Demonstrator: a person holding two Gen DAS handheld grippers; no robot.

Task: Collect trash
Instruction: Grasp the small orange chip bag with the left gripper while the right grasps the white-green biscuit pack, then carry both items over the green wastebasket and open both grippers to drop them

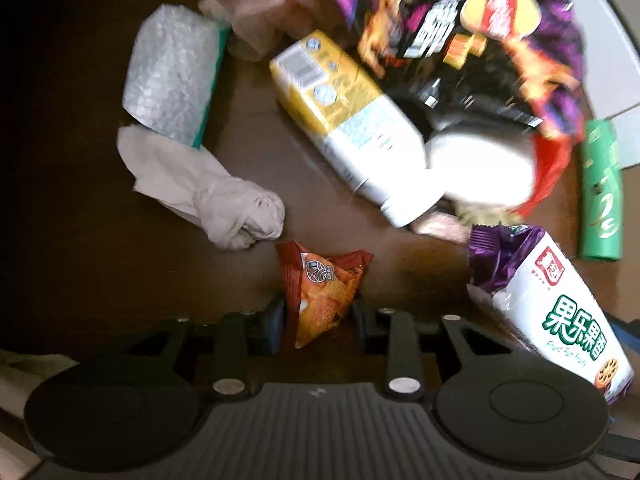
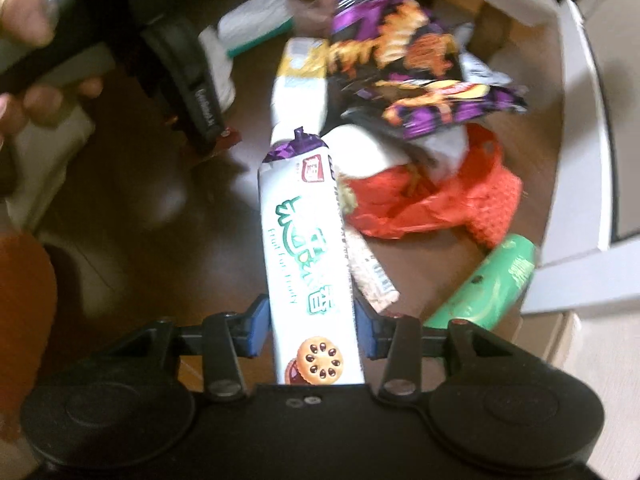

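My left gripper (image 1: 320,314) is shut on a small orange snack packet (image 1: 322,292) and holds it over the dark brown table (image 1: 80,220). My right gripper (image 2: 312,320) is shut on a long white biscuit pack with a purple end (image 2: 308,252), which also shows at the right of the left wrist view (image 1: 560,312). The left gripper with the hand that holds it shows in the right wrist view (image 2: 200,96) at upper left.
Trash lies on the table: a crumpled white tissue (image 1: 208,192), a bubble-wrap pad (image 1: 172,72), a yellow and white carton (image 1: 348,120), a purple chip bag (image 1: 480,40), a green roll (image 1: 600,192), a red plastic bag (image 2: 440,200). A white box (image 2: 580,140) stands at right.
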